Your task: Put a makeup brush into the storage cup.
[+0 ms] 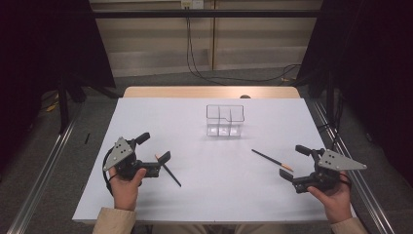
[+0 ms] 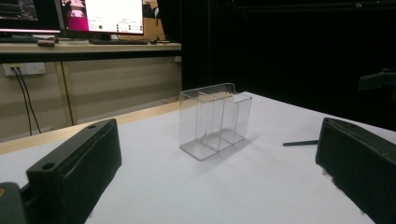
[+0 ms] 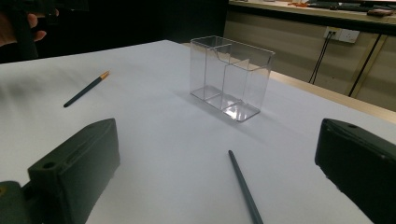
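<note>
A clear plastic divided box stands upright on the white table, past its middle. A dark pencil with an orange end lies by my left gripper, just beside its near jaw. That gripper is open and empty. A second dark pencil lies left of my right gripper, also open and empty. In the left gripper view the box sits ahead between the jaws, a pencil at the right. In the right gripper view one pencil lies close ahead, the box farther off.
The far pencil and the other hand appear at the upper left of the right gripper view. A wooden strip borders the table's far edge. Cables lie on the floor beyond. Metal rails run along both sides.
</note>
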A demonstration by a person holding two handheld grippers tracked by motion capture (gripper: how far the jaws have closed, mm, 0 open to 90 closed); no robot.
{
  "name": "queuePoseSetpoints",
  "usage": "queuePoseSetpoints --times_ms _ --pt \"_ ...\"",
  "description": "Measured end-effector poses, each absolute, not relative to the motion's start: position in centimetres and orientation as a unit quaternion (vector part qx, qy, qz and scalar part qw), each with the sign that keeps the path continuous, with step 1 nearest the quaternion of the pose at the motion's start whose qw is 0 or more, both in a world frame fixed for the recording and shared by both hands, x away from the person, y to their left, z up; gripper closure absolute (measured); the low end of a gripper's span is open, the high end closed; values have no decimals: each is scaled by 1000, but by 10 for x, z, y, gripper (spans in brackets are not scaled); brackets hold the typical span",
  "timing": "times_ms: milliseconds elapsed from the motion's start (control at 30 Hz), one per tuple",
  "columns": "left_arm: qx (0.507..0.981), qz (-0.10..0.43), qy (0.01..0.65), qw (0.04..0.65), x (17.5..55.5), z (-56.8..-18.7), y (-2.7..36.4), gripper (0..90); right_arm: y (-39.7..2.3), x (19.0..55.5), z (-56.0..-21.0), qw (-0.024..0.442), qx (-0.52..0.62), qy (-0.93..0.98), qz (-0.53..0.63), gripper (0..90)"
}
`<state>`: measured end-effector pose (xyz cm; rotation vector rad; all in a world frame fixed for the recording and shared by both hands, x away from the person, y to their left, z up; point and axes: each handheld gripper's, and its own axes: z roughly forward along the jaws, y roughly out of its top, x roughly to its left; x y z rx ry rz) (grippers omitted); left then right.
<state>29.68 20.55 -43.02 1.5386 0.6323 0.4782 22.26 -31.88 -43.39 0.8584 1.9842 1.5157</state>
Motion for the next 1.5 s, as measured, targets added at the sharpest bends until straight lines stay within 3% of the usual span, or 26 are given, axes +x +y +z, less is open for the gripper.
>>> queuePoseSetpoints --times_ms 1500 --pt "719 182 315 593 325 -441 182 0 -321 223 -435 245 316 728 557 0"
